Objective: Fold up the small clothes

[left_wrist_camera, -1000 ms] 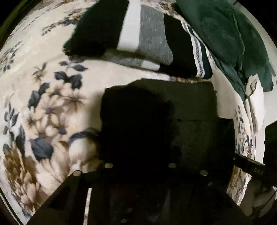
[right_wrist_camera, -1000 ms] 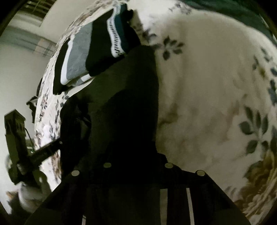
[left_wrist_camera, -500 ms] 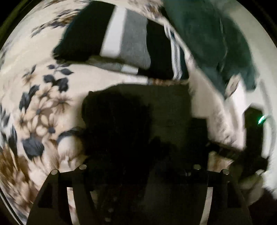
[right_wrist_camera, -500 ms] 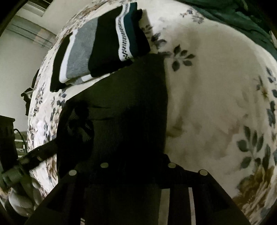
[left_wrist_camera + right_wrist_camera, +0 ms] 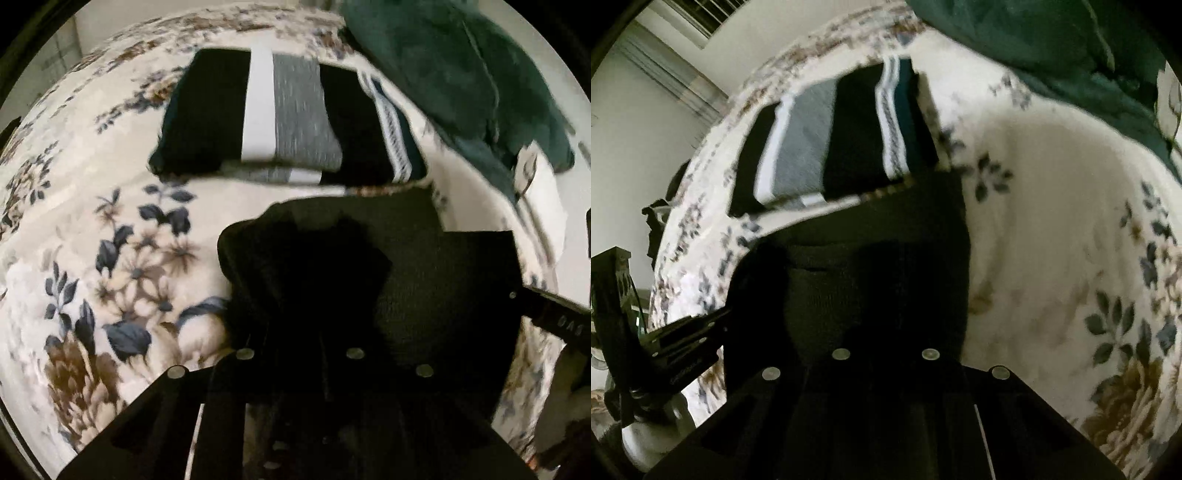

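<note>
A folded black garment [image 5: 436,266] lies on the floral blanket [image 5: 110,229], its near part lifted off it. My left gripper [image 5: 299,332] is shut on its left near edge. My right gripper [image 5: 882,332] is shut on its right near edge; the black garment [image 5: 879,266] fills the middle of the right wrist view. Each gripper's fingertips are lost in the dark cloth. The right gripper also shows at the right edge of the left wrist view [image 5: 554,317], and the left gripper at the left of the right wrist view [image 5: 683,350].
A stack of folded clothes [image 5: 288,118] with black, white and grey bands lies just beyond the black garment; it also shows in the right wrist view [image 5: 834,140]. A dark green cover [image 5: 472,81] is bunched at the far right. A pale wall [image 5: 646,92] stands behind the bed.
Both grippers have lifted and drawn the garment's near edge up and toward the stack. The left view swung right half a second ago and has swung back.
</note>
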A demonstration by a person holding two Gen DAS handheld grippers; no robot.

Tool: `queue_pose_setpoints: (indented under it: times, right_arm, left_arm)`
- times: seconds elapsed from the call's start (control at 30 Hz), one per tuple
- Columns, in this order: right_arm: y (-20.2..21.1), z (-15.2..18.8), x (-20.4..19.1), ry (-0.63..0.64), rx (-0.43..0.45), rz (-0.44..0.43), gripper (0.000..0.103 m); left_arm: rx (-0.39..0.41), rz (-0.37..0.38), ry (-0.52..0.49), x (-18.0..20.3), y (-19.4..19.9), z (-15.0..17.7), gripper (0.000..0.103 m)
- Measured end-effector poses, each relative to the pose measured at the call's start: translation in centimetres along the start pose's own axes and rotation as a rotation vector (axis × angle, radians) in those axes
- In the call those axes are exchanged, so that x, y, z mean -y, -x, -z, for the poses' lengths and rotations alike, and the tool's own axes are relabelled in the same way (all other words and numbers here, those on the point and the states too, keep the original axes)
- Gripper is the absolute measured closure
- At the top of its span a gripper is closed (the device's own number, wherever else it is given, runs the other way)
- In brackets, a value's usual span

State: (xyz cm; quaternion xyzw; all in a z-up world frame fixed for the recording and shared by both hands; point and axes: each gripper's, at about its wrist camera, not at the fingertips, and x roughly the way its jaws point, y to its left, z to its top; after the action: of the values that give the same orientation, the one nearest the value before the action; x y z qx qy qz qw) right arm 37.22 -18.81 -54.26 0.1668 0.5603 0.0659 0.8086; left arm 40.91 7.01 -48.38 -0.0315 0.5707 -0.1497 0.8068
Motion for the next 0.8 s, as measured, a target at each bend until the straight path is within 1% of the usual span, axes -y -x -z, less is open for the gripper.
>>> queue_pose_setpoints:
  times: [0.03, 0.1, 0.17, 0.2, 0.23, 0.27, 0.33, 0.4, 0.43, 0.47, 0.53, 0.57, 0.6, 0.63, 0.67, 0.7, 0.73, 0.77, 0.8]
  right_arm:
    - [0.5, -0.3, -0.3, 0.005, 0.014, -0.001, 0.095]
    - [1.1, -1.2, -0.8, 0.009, 0.038, -0.001, 0.095]
    - [1.2, -2.4, -0.9, 0.007, 0.051, 0.009, 0.095]
    - [1.0, -3.2, -0.8, -0.003, 0.056, 0.014, 0.095]
    - [0.5, -4.1, -0.6, -0.016, 0.056, 0.015, 0.095]
    - [0.0, -4.9, -0.4, -0.023, 0.056, 0.026, 0.095]
    - [-1.6, -6.4, 0.1, -0.037, 0.050, 0.062, 0.095]
    - [-3.7, -7.7, 0.8, -0.050, 0.019, 0.097, 0.095]
    - [-5.3, -8.2, 1.4, -0.064, -0.027, 0.115, 0.095]
    - [-6.3, -8.3, 2.0, -0.081, -0.069, 0.115, 0.095]
    - [-7.6, -8.5, 3.1, -0.120, -0.134, 0.093, 0.094]
    - [-7.4, -8.4, 3.5, -0.128, -0.151, 0.057, 0.091]
    - [-7.1, -8.3, 3.8, -0.131, -0.158, 0.037, 0.085]
    - [-6.4, -8.0, 4.3, -0.140, -0.161, 0.001, 0.074]
    - [-5.8, -7.7, 4.8, -0.146, -0.160, -0.024, 0.065]
    - [-5.1, -7.3, 5.5, -0.155, -0.159, -0.051, 0.045]
    - [-4.3, -6.6, 6.3, -0.164, -0.160, -0.081, 0.034]
    - [-3.8, -6.2, 6.9, -0.171, -0.165, -0.103, 0.032]
    - [-3.3, -5.6, 7.8, -0.182, -0.183, -0.138, 0.032]
  left_arm:
    - [0.015, 0.010, 0.013, -0.1, 0.4, -0.3, 0.090]
    - [0.020, 0.032, 0.037, -0.6, 0.6, -1.3, 0.090]
    - [0.017, 0.045, 0.066, -1.0, -0.3, -2.8, 0.092]
    - [0.016, 0.046, 0.085, -1.5, -1.1, -3.9, 0.096]
    - [0.021, 0.043, 0.107, -2.3, -1.6, -4.9, 0.099]
    - [0.014, 0.046, 0.126, -2.9, -2.6, -6.1, 0.099]
    - [-0.020, 0.058, 0.155, -4.1, -4.2, -7.4, 0.099]
    - [-0.050, 0.049, 0.159, -5.1, -5.8, -8.3, 0.099]
    - [-0.074, 0.048, 0.157, -5.4, -6.4, -8.5, 0.099]
    - [-0.084, 0.054, 0.175, -5.9, -6.7, -8.4, 0.099]
    - [-0.095, 0.091, 0.201, -6.6, -6.5, -7.8, 0.097]
    - [-0.100, 0.108, 0.218, -7.1, -6.2, -7.2, 0.097]
    - [-0.105, 0.144, 0.245, -7.7, -5.8, -6.4, 0.097]
    - [-0.108, 0.193, 0.272, -8.2, -5.4, -5.6, 0.096]
    - [-0.114, 0.226, 0.295, -8.7, -4.9, -4.9, 0.094]
    - [-0.123, 0.249, 0.321, -9.1, -4.4, -4.0, 0.082]
    - [-0.130, 0.263, 0.347, -9.5, -3.9, -2.9, 0.053]
    - [-0.136, 0.263, 0.375, -10.0, -3.3, -1.5, 0.033]
    - [-0.136, 0.264, 0.398, -10.3, -2.6, -0.3, 0.016]
